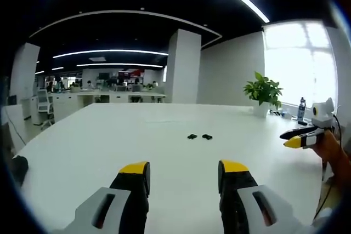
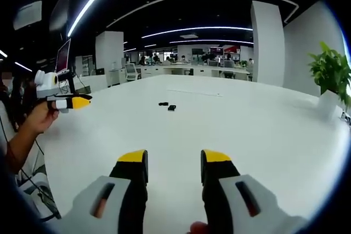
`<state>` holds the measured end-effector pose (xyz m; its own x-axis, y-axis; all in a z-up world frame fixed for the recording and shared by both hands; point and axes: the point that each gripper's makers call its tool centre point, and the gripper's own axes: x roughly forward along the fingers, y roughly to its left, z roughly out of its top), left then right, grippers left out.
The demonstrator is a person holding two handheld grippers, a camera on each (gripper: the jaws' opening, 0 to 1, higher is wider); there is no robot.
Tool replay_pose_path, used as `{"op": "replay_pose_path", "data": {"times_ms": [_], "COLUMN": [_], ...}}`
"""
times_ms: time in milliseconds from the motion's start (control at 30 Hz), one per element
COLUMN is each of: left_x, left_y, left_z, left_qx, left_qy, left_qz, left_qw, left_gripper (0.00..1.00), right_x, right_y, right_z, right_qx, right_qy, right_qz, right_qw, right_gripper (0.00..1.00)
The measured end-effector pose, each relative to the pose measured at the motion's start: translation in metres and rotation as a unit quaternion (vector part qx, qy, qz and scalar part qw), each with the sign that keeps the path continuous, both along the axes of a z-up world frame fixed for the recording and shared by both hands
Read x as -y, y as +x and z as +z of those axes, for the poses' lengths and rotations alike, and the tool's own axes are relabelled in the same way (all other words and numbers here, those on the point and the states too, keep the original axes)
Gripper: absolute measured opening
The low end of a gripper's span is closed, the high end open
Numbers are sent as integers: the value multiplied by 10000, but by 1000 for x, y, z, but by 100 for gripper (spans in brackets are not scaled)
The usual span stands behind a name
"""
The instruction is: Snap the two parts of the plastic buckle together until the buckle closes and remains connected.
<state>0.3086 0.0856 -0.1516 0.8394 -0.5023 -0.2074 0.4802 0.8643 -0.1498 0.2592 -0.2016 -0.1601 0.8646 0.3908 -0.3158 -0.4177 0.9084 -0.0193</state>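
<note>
- The left gripper (image 1: 184,171) hangs over the white worktop (image 1: 109,135) with its jaws apart and nothing between them.
- In the left gripper view, the two buckle parts (image 1: 198,136) lie at about 12 o'clock from the jaws, well out ahead. They are small and black, side by side, close but not joined.
- In the right gripper view they sit at about 12 o'clock too, a bit to the left (image 2: 167,106).
- They look light, hard and smooth. I think they could slide or spin when pushed. Take each one by its flat sides, near the back end, so the ends that click stay free.
- The right gripper (image 2: 173,164) also has its jaws apart and empty.
- A potted plant (image 1: 263,94) stands at 2 o'clock near the far edge, well apart from the buckle.
- A bottle (image 1: 301,109) is just beside the potted plant.
- Nothing stands in the way.
</note>
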Motion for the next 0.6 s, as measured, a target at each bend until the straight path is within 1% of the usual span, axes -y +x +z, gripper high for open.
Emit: {"op": "replay_pose_path", "data": {"times_ms": [67,300,600], "left_x": [0,2,9], "left_y": [1,6,14], "left_z": [0,2,3], "left_qx": [10,43,16], "left_qy": [19,66,53], "left_qz": [-3,-62,-167], "left_qw": [10000,10000,9998], "left_gripper": [50,50,50], "right_x": [-1,-3,-3], "right_y": [1,5,16], "right_z": [1,1,0], "right_qx": [8,-27,-67], "right_qy": [42,-8,-2], "right_qz": [0,15,67], "right_qw": [10000,10000,10000], "right_gripper": [39,38,38]}}
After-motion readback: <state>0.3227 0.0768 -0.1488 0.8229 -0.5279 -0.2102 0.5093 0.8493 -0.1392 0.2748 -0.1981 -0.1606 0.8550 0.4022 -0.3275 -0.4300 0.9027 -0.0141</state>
